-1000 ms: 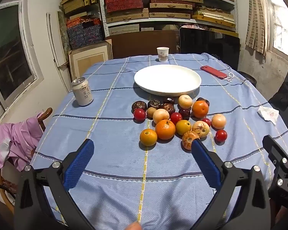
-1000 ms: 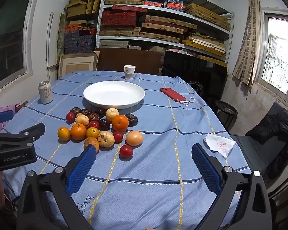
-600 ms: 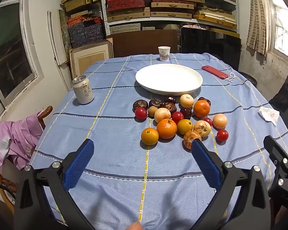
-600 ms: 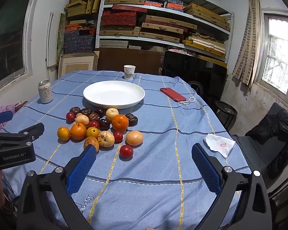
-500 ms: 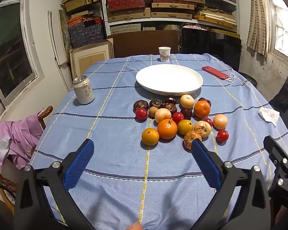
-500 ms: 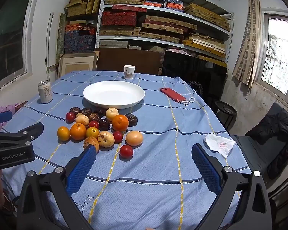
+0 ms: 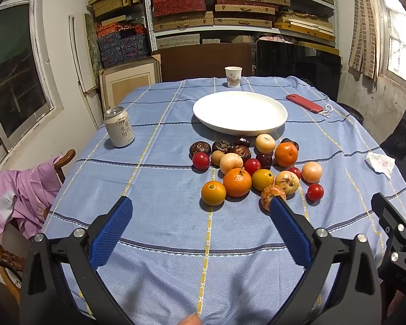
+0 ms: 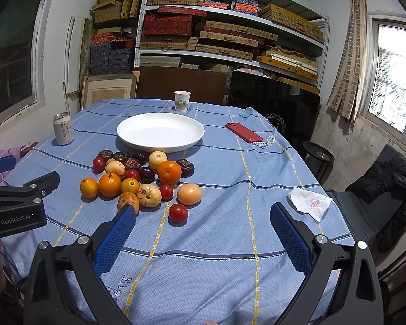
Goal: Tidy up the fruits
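Plate sits mid-table, at my 12 o'clock. Fruit cluster lies just before it, on my side, nearest pieces near the plate's rim. Can stands at 10 o'clock, well apart from the fruit. Cup behind the plate. Phone at 1 o'clock, beside the plate. Napkin at 3 o'clock, near the table edge.

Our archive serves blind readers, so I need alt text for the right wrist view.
Open right gripper above a blue checked tablecloth, holding nothing. Ahead-left, a cluster of small mixed fruits lies before an empty white round plate.
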### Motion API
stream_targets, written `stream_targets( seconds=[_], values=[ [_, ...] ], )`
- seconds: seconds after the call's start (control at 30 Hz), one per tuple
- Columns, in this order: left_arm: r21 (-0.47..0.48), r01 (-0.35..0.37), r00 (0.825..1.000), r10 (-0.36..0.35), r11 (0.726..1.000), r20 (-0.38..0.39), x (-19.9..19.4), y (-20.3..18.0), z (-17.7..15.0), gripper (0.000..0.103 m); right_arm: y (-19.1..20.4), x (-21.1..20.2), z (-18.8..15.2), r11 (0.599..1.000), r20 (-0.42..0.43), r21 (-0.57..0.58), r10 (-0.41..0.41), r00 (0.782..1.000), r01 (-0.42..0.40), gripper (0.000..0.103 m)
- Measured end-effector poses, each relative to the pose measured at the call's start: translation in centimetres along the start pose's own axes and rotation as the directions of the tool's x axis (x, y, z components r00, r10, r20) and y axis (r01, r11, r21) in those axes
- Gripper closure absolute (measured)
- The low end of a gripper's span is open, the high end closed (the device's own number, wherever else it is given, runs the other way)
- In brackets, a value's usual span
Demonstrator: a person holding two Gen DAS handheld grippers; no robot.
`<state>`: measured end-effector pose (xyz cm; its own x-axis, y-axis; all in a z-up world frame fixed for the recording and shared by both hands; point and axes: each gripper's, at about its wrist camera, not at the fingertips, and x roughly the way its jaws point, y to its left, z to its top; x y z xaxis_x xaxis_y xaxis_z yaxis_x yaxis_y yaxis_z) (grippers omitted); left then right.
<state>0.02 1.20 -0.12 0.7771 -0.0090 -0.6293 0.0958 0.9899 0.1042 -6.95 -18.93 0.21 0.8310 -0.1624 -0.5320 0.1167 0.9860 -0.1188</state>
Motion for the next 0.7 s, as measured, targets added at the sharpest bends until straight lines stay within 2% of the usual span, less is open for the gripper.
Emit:
stream_targets(
  seconds=[0.7],
  values=[
    [-0.001,-0.002,1.0,0.002,1.0,-0.003,0.13,0.0,-0.06,0.004,0.1,0.05,-0.01,1.0,-0.002,-0.001,0.0,1.0,0.0,0.003]
  ],
)
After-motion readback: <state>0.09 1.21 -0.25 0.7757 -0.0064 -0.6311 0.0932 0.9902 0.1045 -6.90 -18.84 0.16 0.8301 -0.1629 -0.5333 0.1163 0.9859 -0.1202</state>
